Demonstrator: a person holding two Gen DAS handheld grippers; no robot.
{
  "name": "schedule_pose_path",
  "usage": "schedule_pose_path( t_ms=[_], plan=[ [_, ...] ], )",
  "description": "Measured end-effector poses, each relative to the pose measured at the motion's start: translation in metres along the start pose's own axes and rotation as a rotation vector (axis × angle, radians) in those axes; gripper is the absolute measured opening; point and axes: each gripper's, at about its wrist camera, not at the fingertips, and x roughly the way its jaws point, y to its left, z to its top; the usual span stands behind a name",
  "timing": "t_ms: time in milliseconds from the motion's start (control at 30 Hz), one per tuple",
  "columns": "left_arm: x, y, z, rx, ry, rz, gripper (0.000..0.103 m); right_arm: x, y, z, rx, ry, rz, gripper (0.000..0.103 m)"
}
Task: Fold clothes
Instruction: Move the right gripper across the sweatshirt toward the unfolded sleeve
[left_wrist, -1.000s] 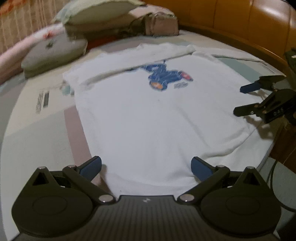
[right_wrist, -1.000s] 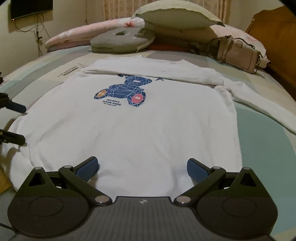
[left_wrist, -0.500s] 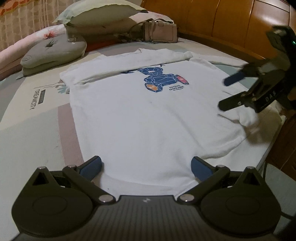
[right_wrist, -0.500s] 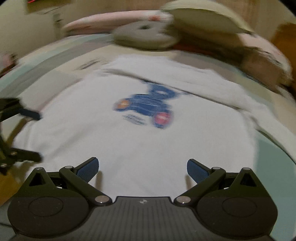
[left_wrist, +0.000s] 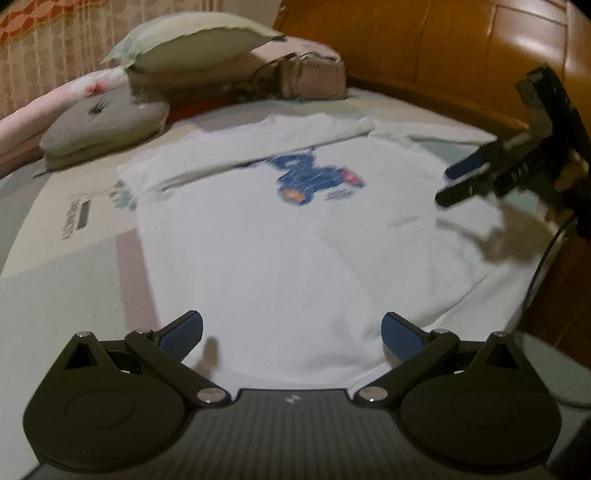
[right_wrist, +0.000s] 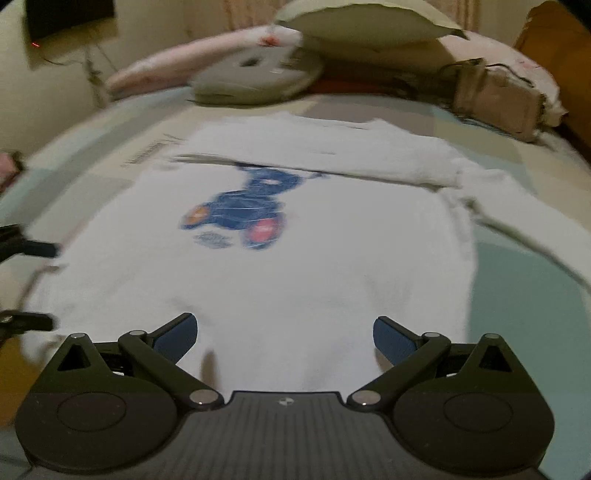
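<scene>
Bedding carries a white sweatshirt (left_wrist: 295, 240) spread flat, one sleeve folded across the chest. Left gripper (left_wrist: 291, 334) and right gripper (right_wrist: 284, 334) hover at the hem, jaws spread, empty. Advise pinching both hem corners evenly, then carrying toward twelve o'clock.

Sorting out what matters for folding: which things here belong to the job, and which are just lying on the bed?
Job: white shirt, left gripper, right gripper, both open.

Lying about: handbag, round grey cushion, pillow.
</scene>
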Motion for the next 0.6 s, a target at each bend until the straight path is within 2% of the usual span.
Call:
schedule_pose_path(
  t_ms=[100, 200, 333, 467, 600],
  plan=[
    [0.001, -0.001, 0.000, -0.005, 0.007, -0.006, 0.102, 0.006, 0.002, -0.014, -0.001, 0.037, 0.015, 0.103],
    [0.001, -0.002, 0.000, -0.010, 0.013, -0.012, 0.102, 0.001, -0.007, -0.029, -0.037, 0.025, -0.052, 0.103],
    [0.002, -0.005, 0.000, -0.014, 0.021, -0.016, 0.102, -0.014, -0.014, -0.029, 0.005, 0.021, -0.123, 0.103],
    [0.002, -0.008, 0.001, -0.003, 0.025, -0.009, 0.102, -0.019, -0.002, -0.027, -0.004, -0.006, -0.080, 0.103],
    [0.002, -0.012, 0.001, 0.009, 0.029, -0.002, 0.102, -0.013, -0.009, -0.015, 0.015, -0.028, -0.084, 0.103]
  ],
)
